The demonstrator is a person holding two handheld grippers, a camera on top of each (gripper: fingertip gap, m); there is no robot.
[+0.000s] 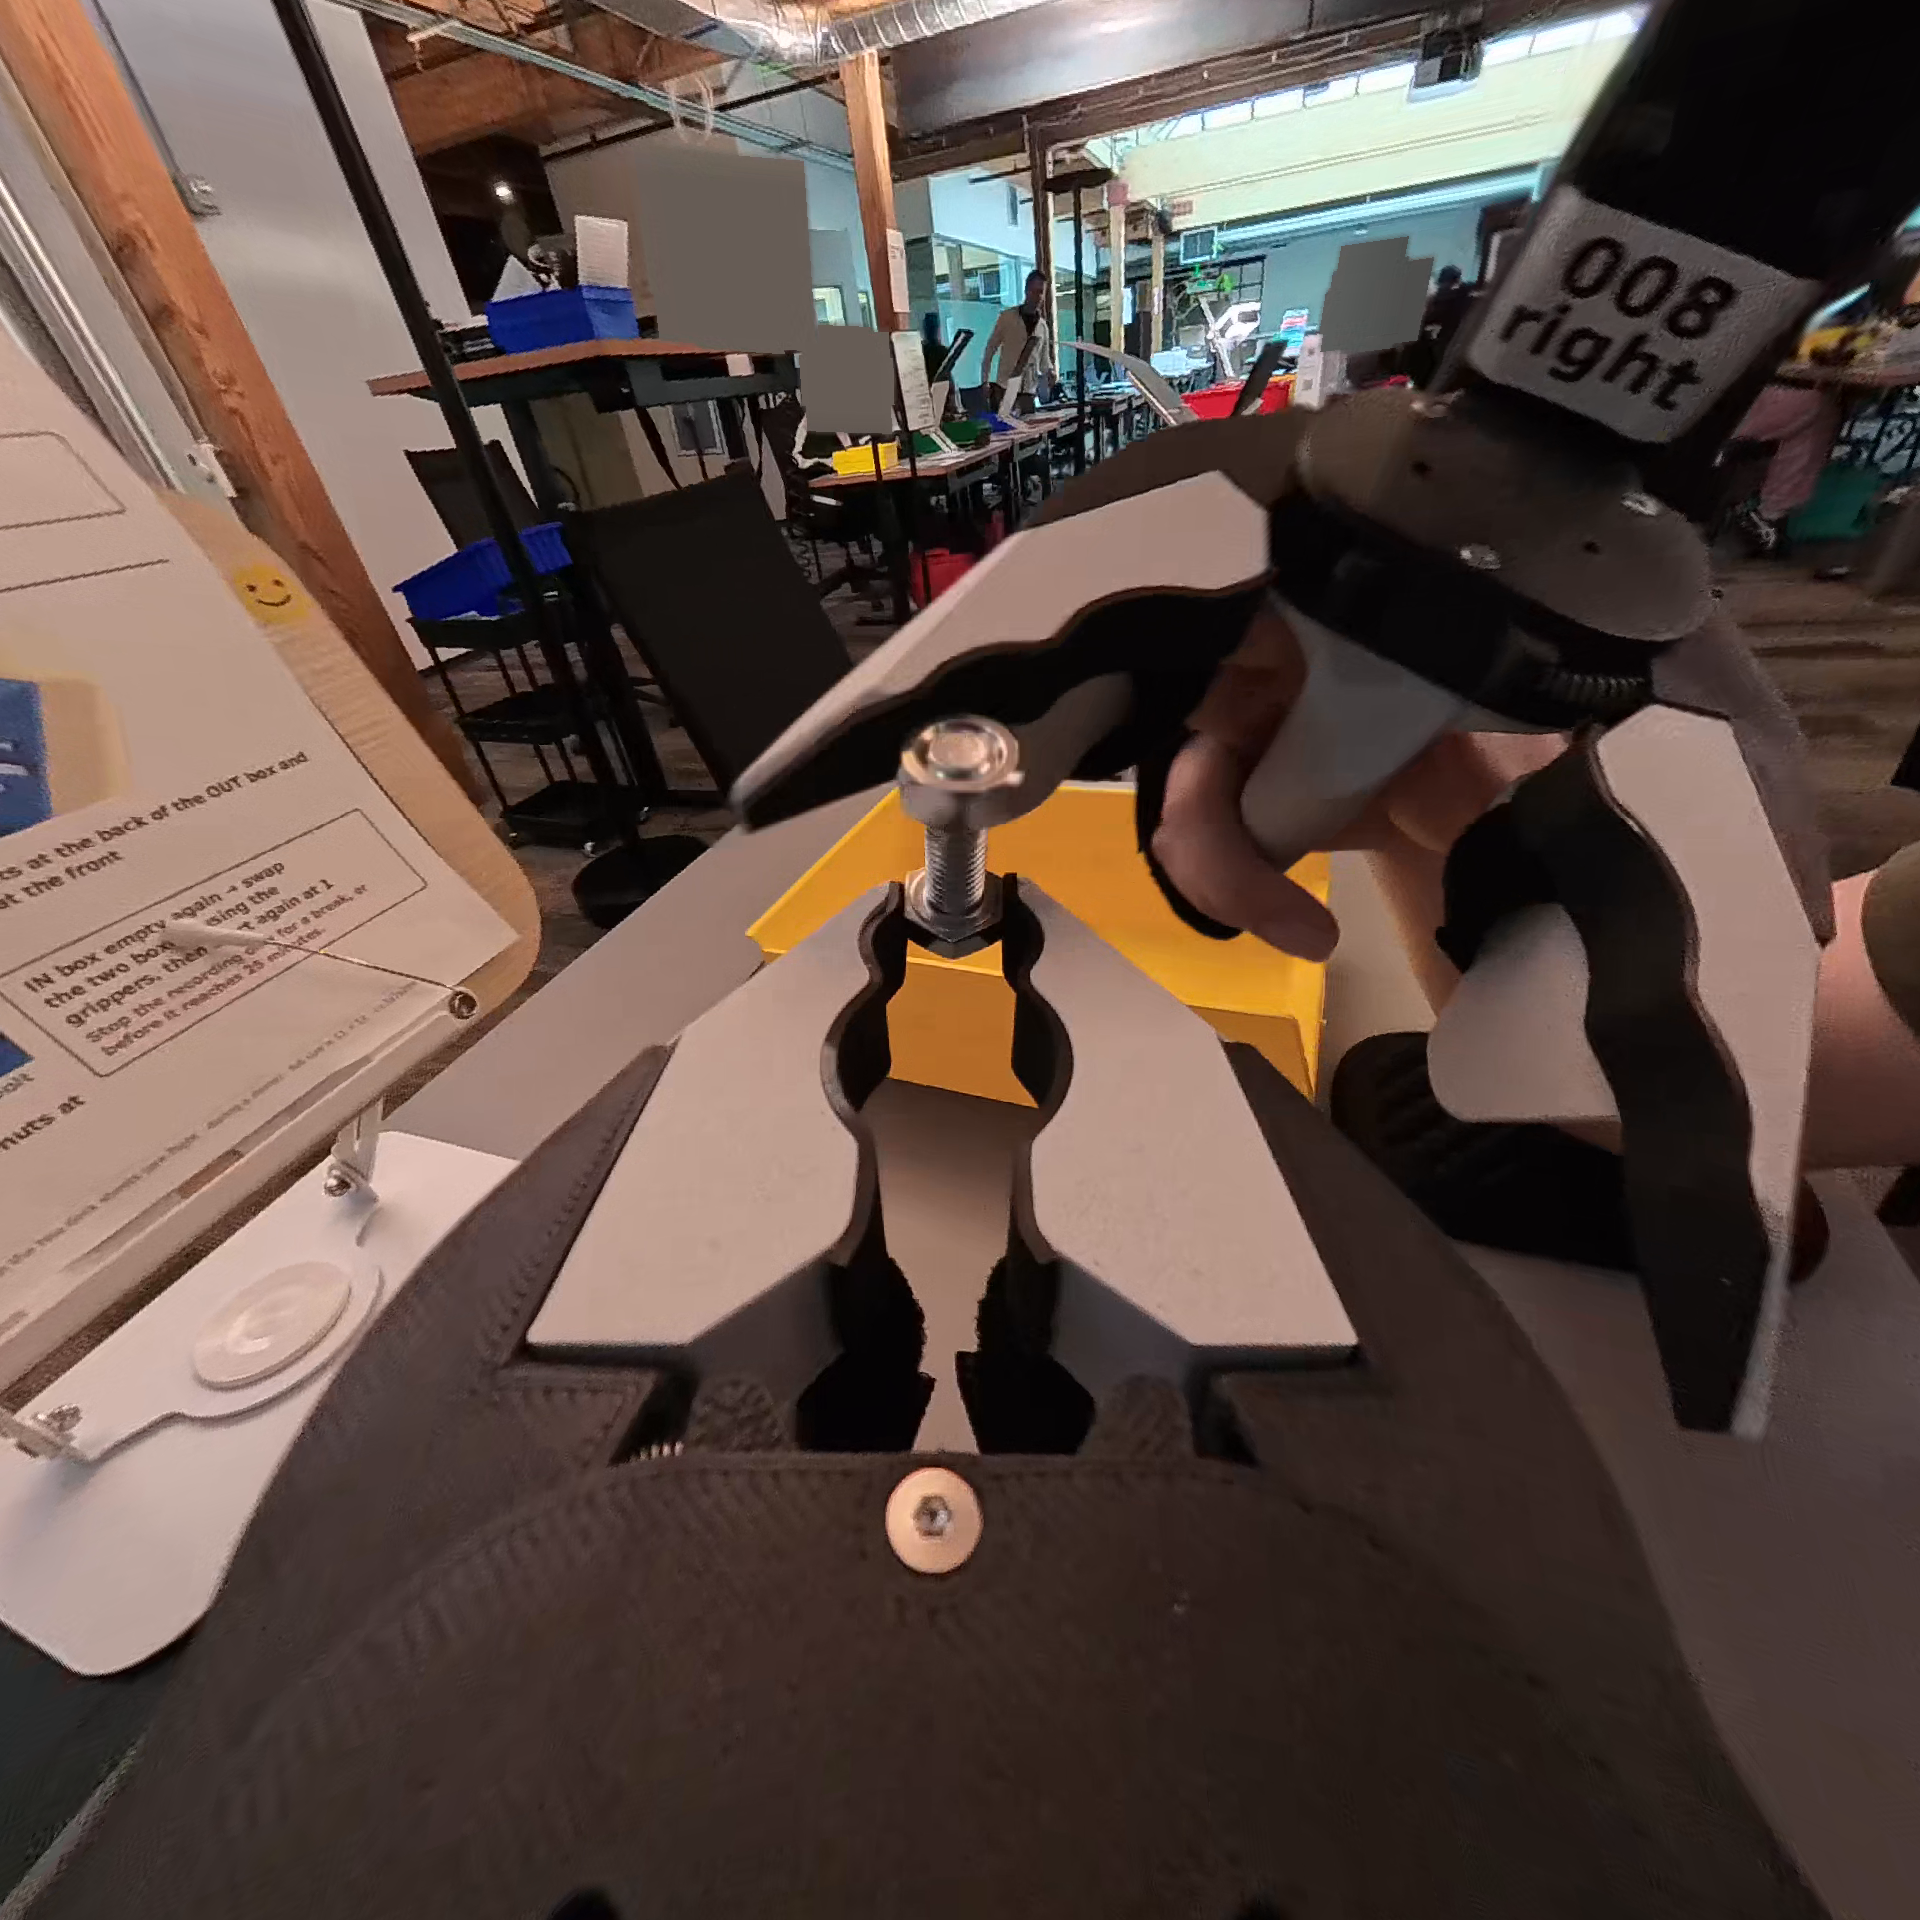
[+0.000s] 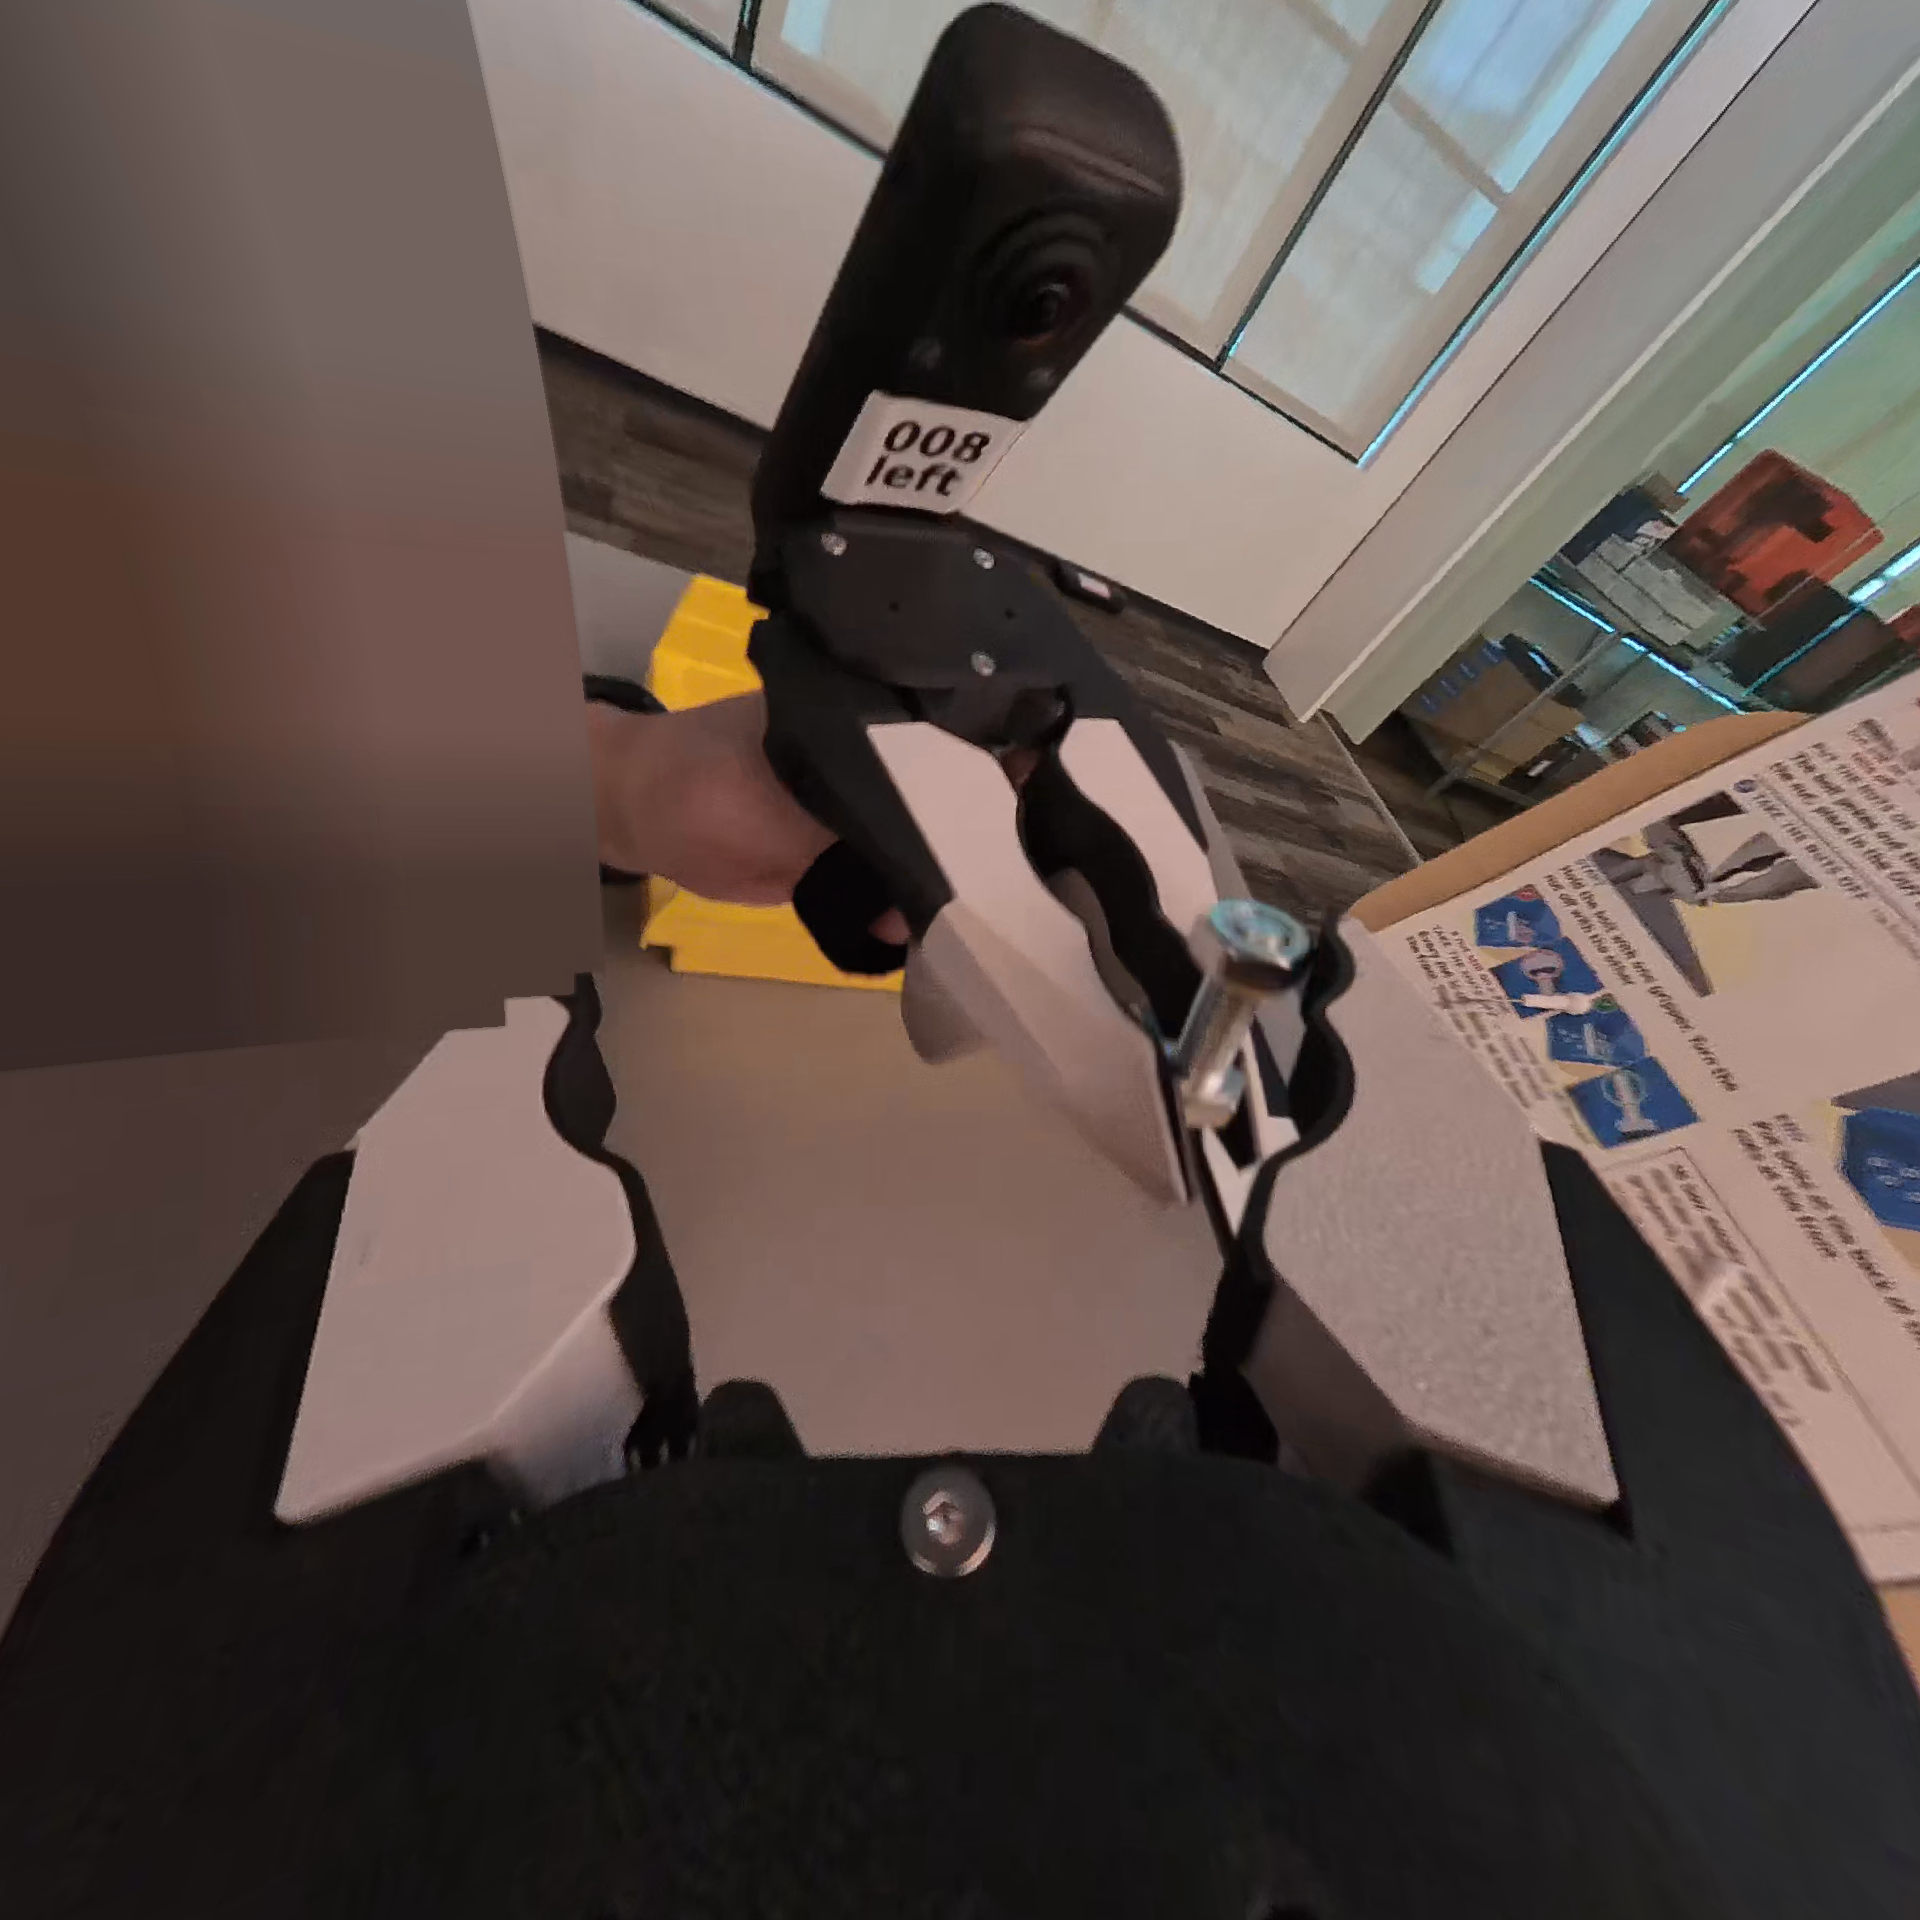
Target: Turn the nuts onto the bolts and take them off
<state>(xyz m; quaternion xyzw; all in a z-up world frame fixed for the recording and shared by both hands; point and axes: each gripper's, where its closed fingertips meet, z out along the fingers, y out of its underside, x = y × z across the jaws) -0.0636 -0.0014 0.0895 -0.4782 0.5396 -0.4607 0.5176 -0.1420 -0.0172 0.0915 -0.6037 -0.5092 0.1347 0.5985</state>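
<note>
Now left claw (image 1: 951, 930) pinching nut (image 1: 948, 916) on upright bolt (image 1: 951, 821) — right claw (image 2: 935, 1070) spread wide, one fingertip (image 2: 1325, 997) beside bolt head.

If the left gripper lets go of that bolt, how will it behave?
Bolt looks like solid steel: probably stiff and heavy for its size. The shiny hex head and round threaded shank suggest it may slip, then roll in an arc. Only the nut sits between the left gripper's fingers, so it might pivot.

A large open workshop is seen, with wooden posts (image 1: 869, 177) under a dark ceiling with a silver duct (image 1: 790, 36), and desks (image 1: 582, 369) loaded with blue bins (image 1: 561, 317). Black chairs (image 1: 717, 634) are set on a dark floor (image 2: 1226, 675). Daylight is let in through tall windows (image 2: 1382, 177) in a white wall (image 2: 665, 197).
</note>
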